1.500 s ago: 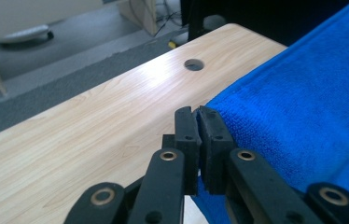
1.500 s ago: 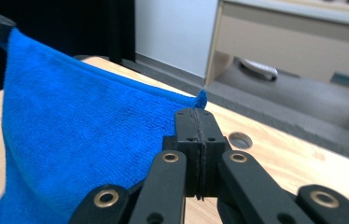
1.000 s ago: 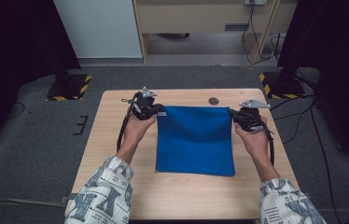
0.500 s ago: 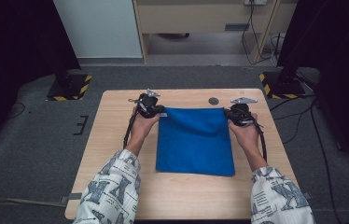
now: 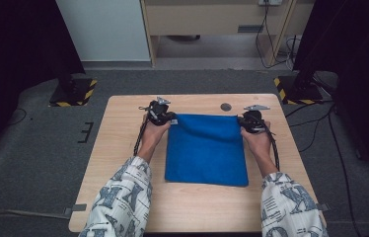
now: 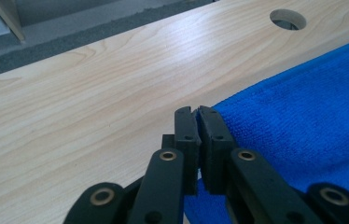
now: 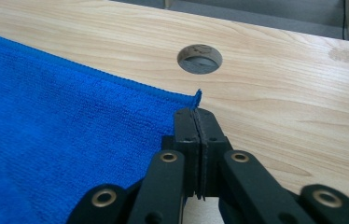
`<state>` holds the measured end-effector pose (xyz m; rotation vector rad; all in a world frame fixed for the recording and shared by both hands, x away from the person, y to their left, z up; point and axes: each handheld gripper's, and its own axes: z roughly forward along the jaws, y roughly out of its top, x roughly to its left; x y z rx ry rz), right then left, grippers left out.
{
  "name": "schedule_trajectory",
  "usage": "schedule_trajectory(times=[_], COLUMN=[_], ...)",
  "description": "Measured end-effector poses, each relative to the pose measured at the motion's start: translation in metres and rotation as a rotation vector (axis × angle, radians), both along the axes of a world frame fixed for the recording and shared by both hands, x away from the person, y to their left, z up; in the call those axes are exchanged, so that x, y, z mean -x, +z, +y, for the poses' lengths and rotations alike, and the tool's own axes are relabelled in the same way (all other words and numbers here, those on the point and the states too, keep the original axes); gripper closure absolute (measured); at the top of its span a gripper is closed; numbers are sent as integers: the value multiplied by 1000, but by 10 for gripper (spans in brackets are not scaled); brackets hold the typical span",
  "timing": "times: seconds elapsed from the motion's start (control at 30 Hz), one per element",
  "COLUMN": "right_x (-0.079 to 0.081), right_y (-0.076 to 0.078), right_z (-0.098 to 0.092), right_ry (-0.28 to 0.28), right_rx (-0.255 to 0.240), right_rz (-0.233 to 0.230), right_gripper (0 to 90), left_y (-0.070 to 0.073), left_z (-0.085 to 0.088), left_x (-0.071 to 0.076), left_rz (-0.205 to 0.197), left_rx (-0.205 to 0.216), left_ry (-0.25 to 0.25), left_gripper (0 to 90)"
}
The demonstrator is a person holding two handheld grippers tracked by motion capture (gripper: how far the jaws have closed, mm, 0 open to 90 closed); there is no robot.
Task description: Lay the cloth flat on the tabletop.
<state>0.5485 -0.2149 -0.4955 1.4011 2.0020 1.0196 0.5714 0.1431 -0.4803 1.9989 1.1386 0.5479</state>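
A blue cloth (image 5: 207, 148) lies spread on the wooden table (image 5: 123, 148), with a slight fold near its far left corner. My left gripper (image 5: 171, 120) sits at that far left corner, low over the table. In the left gripper view its jaws (image 6: 197, 112) pinch the cloth (image 6: 303, 126) edge and have just eased apart a hairline at the tips. My right gripper (image 5: 239, 121) is at the far right corner. In the right gripper view its jaws (image 7: 196, 112) have also just eased, but still look pressed together, with the cloth (image 7: 60, 116) corner poking out past them.
A round cable hole (image 5: 226, 106) is set in the table just beyond the cloth's far edge, and appears in both gripper views (image 6: 288, 18) (image 7: 199, 58). Grey carpet, black stands and cables surround the table. Bare wood lies on both sides of the cloth.
Both hands have come down with the cloth's far corners, and the right one has moved slightly inward. The far edge now rests on the table.
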Motion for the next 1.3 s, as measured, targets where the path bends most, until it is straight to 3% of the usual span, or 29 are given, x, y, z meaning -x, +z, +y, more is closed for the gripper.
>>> schedule_trajectory(times=[0.17, 0.27, 0.43, 0.6, 0.83, 1.1, 1.2, 1.3], right_x=[-3, -1, 6, 17, 34, 51, 58, 66], right_y=[-3, -2, 5, 13, 19, 19, 17, 14], right_z=[-3, -5, -8, -8, -1, 21, 33, 44], right_ry=[-73, -81, -65, -34, 36, 116, 158, 200], right_rx=[29, 56, 38, 38, 4, -4, 0, 12], right_rz=[-37, -38, -44, -31, -20, -25, -18, -10], right_gripper=[439, 360, 333, 280, 230, 350, 420, 478], left_y=[4, 10, 24, 36, 41, 38, 36, 31], left_z=[3, 8, 10, 9, 12, 22, 27, 29], left_x=[-1, 1, 13, 30, 52, 65, 72, 81], left_rz=[-84, -97, -81, -109, -103, -98, -87, -74], left_rx=[-4, -6, -31, -42, -35, -29, -4, -21], left_ry=[38, 40, 27, 0, -25, -50, -57, -73], left_gripper=[555, 496, 464, 424, 338, 319, 316, 328])
